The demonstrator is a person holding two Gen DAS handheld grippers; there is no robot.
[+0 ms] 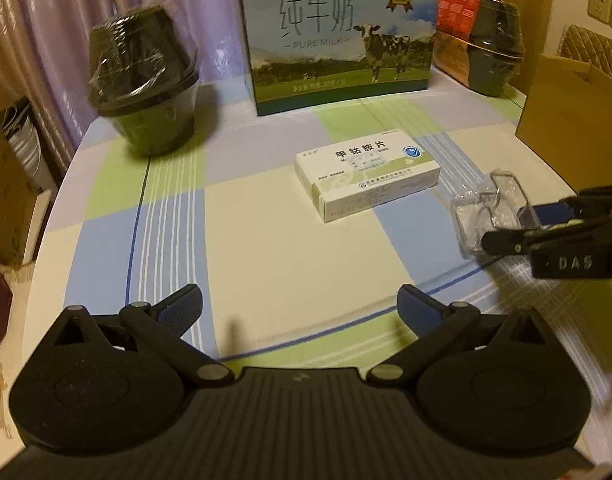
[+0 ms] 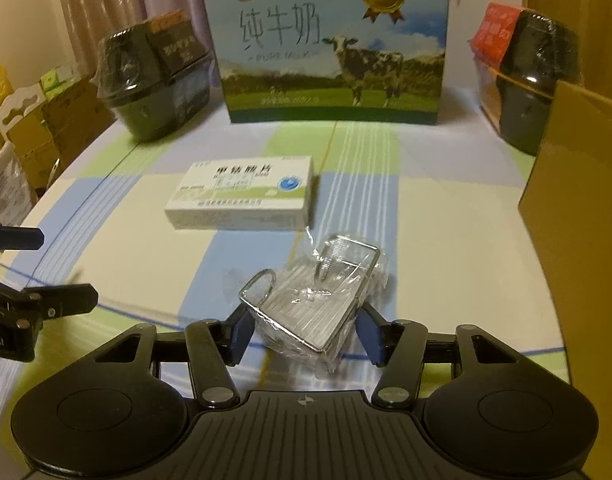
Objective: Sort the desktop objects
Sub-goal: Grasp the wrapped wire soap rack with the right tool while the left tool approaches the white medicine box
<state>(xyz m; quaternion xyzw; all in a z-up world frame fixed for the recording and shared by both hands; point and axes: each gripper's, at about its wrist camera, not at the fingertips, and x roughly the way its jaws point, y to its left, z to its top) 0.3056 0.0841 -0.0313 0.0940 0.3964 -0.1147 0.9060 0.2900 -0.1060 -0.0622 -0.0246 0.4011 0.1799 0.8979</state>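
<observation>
A clear plastic packet with a metal plate and wire loops (image 2: 310,308) lies on the checked tablecloth (image 2: 446,240). My right gripper (image 2: 306,334) holds it, a blue pad pressed on each side. The left wrist view shows the same packet (image 1: 486,208) at the right, with the right gripper (image 1: 524,220) reaching in from the edge. A white and green medicine box (image 1: 366,174) lies flat mid-table, just beyond the packet (image 2: 242,196). My left gripper (image 1: 300,304) hovers open over bare cloth well short of the box.
A tall milk carton (image 1: 338,36) stands at the back. Wrapped black bowls sit at the back left (image 1: 142,84) and back right (image 1: 494,48), the right one beside a red box (image 1: 458,4). An open cardboard box (image 2: 578,200) bounds the right side.
</observation>
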